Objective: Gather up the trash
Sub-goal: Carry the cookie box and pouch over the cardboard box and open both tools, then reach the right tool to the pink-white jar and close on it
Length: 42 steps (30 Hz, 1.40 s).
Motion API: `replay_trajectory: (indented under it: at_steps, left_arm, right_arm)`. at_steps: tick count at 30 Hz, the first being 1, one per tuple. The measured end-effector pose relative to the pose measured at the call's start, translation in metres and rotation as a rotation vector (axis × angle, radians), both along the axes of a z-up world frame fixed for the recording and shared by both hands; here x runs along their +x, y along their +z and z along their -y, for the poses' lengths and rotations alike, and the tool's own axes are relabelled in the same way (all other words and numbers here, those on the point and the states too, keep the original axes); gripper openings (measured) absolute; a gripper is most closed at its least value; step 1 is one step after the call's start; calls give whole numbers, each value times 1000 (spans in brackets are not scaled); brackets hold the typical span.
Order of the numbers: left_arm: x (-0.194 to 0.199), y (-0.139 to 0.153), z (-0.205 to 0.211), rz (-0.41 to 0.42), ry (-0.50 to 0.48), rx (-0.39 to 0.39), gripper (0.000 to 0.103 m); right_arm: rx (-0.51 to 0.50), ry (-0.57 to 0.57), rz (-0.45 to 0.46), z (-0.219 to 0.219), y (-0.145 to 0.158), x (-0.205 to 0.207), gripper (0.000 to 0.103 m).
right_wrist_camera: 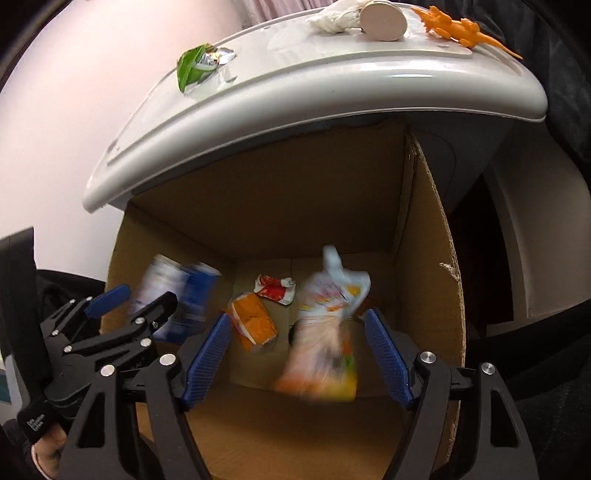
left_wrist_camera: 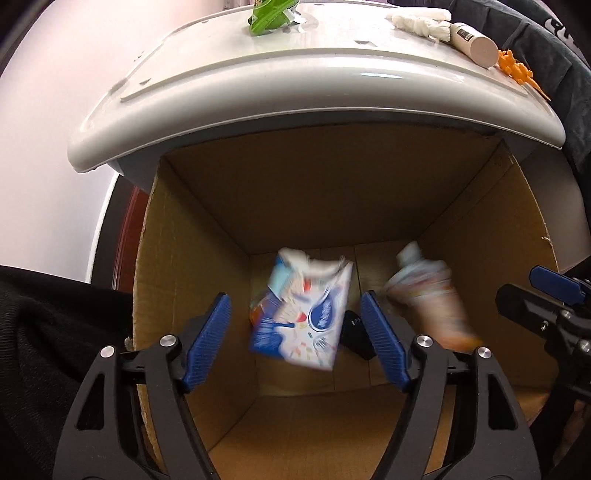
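Cardboard box fills the middle of both views, open at the top, its far edge tucked under the rim of a white tabletop.

The left claw stands apart over the box, its blue pads clear of a white-and-blue carton that shows between them, smeared by motion so its print cannot be read. A small black thing lies half hidden behind the carton and the pad.

The right claw is also spread wide, nothing pressed between its pads; a blurred white and orange pouch sits in the gap, touching neither pad as far as the blur allows. At the box bottom lie an orange packet and a crumpled red-and-white wrapper.

In the right wrist view the left claw partly covers the carton, and a hand shows at the bottom-left corner, cut off by the frame.

On the tabletop remain a green wrapper, a twisted white tissue, a pale tube beside it, and an orange toy dinosaur, cut off at the edge in the left view. Dark cloth fills the lower left.
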<state>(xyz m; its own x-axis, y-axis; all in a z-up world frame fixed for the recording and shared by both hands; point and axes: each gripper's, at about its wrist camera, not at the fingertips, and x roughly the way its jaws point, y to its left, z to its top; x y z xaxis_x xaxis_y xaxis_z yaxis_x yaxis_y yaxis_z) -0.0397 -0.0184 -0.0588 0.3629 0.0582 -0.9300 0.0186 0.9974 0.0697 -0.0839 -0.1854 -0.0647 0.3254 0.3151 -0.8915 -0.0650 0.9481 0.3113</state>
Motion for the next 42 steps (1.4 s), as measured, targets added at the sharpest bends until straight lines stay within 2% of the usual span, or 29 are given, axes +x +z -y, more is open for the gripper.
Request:
replay_trajectory:
  at_steps: [9,15,21,26,30,32,39,42]
  left_arm:
    - [-5,-3,-5,-2,26,-10,73]
    - [-8,2,-10,22,30,-26,73]
    - [-12,8,-12,68,23,-42,73]
    - [-9,10,-5,68,11,-39,73]
    - [-8,10,-1,69,4,-46,73]
    - [-8,10,-2,70,5,-51,73]
    - [-6,8,-6,64,12,-75,73]
    - [-4,6,-5,59,14,-85,73]
  right_arm:
    - [34,-41,28,8,9,-1,74]
    - [55,-65,65,16,26,10,73]
    - [31,-115,148,38,58,49,73]
    - [43,-195,191,65,86,115,73]
    - [60,-252,169,80,93,168,73]
    - [68,-272,120,86,87,197,73]
    - [113,-310,17,90,67,250,73]
    - [87,-299,-25,87,60,269,70]
